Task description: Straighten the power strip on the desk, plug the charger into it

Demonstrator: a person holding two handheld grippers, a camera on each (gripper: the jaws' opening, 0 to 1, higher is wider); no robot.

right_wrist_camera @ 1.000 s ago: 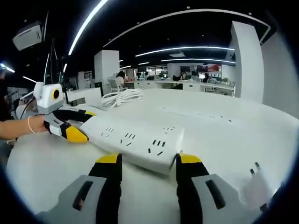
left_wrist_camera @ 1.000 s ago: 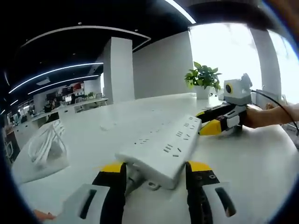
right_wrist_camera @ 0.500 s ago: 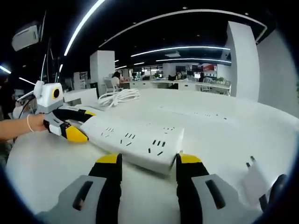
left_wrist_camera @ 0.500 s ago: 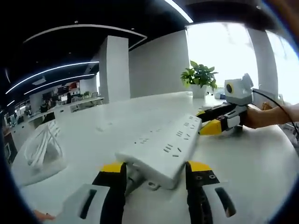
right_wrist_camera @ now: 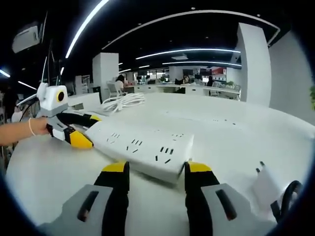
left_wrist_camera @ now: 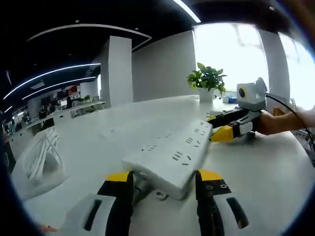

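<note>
My left gripper [left_wrist_camera: 164, 183] has its yellow-tipped fingers [left_wrist_camera: 119, 178] set either side of one end of the white power strip [left_wrist_camera: 170, 156], clamped on it as far as I can see; the strip runs away from these fingers across the white tabletop [left_wrist_camera: 256, 172] to my right gripper [left_wrist_camera: 222, 132], which holds the far end. In the right gripper view it is the mirror case: my right gripper [right_wrist_camera: 155, 169] grasps the near end of the power strip [right_wrist_camera: 138, 147] between its fingers [right_wrist_camera: 197, 169], and the left gripper [right_wrist_camera: 74, 135] sits at the far end, a hand [right_wrist_camera: 19, 132] behind it. The white charger [right_wrist_camera: 266, 189] lies on the tabletop [right_wrist_camera: 231, 142] off to the right of my right fingers, prongs up (dark cable just beside it), apart from the strip. A coiled white cable [right_wrist_camera: 123, 102] lies well beyond the strip. A potted plant [left_wrist_camera: 206, 83] stands far past my left fingers.
</note>
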